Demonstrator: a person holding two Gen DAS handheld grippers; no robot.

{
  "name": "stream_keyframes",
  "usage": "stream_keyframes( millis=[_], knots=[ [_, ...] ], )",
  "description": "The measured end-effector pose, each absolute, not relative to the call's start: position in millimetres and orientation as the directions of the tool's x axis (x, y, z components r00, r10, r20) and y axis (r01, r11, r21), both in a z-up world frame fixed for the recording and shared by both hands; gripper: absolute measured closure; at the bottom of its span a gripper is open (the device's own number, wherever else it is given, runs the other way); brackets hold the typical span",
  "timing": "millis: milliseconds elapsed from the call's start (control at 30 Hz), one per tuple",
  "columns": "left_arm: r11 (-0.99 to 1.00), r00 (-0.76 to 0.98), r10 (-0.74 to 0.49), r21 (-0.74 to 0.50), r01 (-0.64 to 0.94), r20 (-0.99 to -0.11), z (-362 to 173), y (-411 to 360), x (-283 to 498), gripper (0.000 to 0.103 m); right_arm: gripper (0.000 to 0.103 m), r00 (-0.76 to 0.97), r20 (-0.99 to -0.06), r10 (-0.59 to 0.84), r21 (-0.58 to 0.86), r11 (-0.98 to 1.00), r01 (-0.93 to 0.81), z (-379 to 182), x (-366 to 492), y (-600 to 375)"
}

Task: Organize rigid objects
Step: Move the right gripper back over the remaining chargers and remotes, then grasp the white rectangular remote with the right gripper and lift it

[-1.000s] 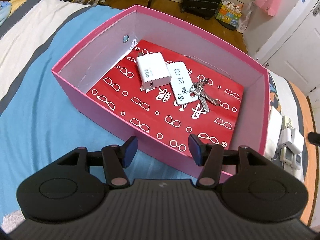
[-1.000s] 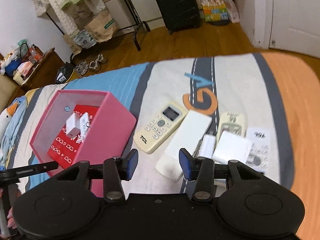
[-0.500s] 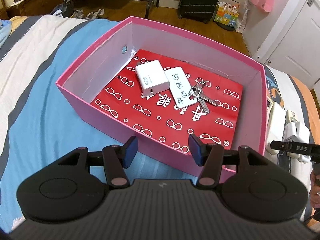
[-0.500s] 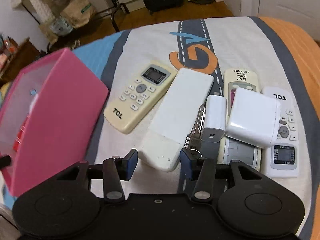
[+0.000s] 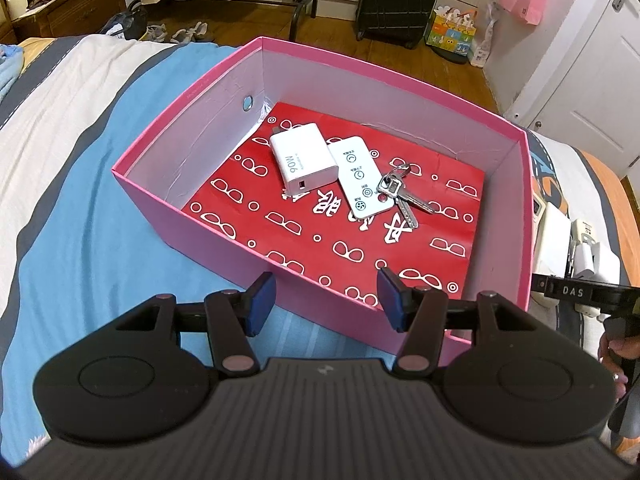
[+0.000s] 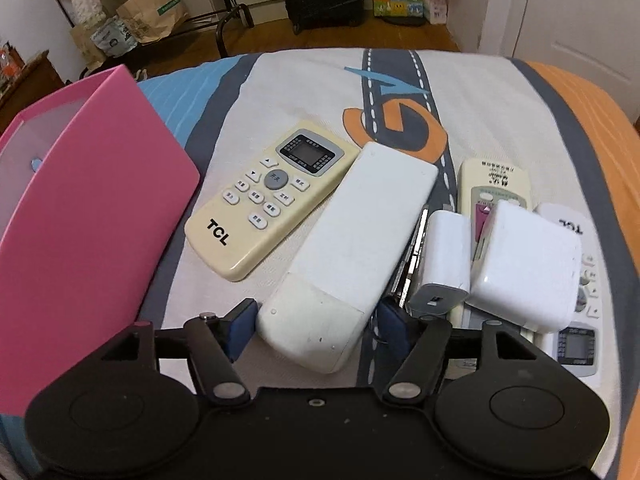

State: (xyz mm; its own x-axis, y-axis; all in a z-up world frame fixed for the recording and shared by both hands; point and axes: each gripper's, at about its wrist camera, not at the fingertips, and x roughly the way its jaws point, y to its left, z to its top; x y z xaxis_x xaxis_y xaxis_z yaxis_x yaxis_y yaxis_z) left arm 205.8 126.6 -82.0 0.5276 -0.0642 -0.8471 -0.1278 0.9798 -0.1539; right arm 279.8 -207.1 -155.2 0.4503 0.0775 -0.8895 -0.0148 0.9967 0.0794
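- The right gripper (image 6: 316, 326) has just been opening; its jaws now stand wide on either side of the near end of the white remote (image 6: 348, 256), not yet pressing on it.
- The white remote lies face down on the bed (image 6: 280, 80), long axis running up and to the right, away from the gripper, so the jaws cross its narrow width.
- The TCL remote (image 6: 268, 196) lies just beside it on the left; keys (image 6: 404, 272) and a small charger (image 6: 444, 256) crowd its right edge.
- The pink box (image 6: 92, 216) stands to the left, near at hand.
- The left gripper (image 5: 322, 300) hovers, jaws apart and empty, over the box's near wall (image 5: 224, 256); much of the red floor (image 5: 360, 248) is bare.
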Motion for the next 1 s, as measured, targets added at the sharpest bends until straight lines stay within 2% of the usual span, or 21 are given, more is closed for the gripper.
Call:
stream_keyframes(
  millis=[167, 367, 533, 667, 733, 900, 1000],
  knots=[
    [0.980, 0.527, -0.065, -0.154, -0.128, -0.847, -82, 127, 206, 0.049, 0.036, 0.419, -0.905, 0.077, 0.070, 0.997, -0.033, -150, 271, -206],
    [0.980, 0.528, -0.064, -0.154, -0.128, -0.847, -82, 127, 206, 0.049, 0.036, 0.243, -0.949, 0.201, 0.177, 0.977, -0.116, -149, 252, -200],
    [0.980, 0.528, -0.064, -0.154, -0.128, -0.847, -82, 127, 206, 0.049, 0.033, 0.284, -0.942, 0.181, 0.147, 0.980, -0.136, -147, 254, -196],
    [0.980, 0.528, -0.064, -0.154, -0.128, -0.847, -82, 127, 206, 0.049, 0.026, 0.333, -0.929, 0.159, 0.125, 0.985, -0.123, -153, 263, -194],
    [0.980, 0.528, -0.065, -0.155, -0.127, -0.847, -82, 127, 206, 0.049, 0.026, 0.343, -0.927, 0.150, 0.116, 0.986, -0.116, -152, 266, -194],
    [0.979, 0.529, -0.067, -0.158, -0.129, -0.846, -81, 128, 206, 0.049, 0.034, 0.342, -0.930, 0.136, 0.098, 0.987, -0.125, -147, 257, -196],
    [0.979, 0.529, -0.068, -0.159, -0.129, -0.846, -81, 128, 206, 0.049, 0.035, 0.250, -0.955, 0.157, 0.108, 0.974, -0.200, -142, 242, -192]
  ],
)
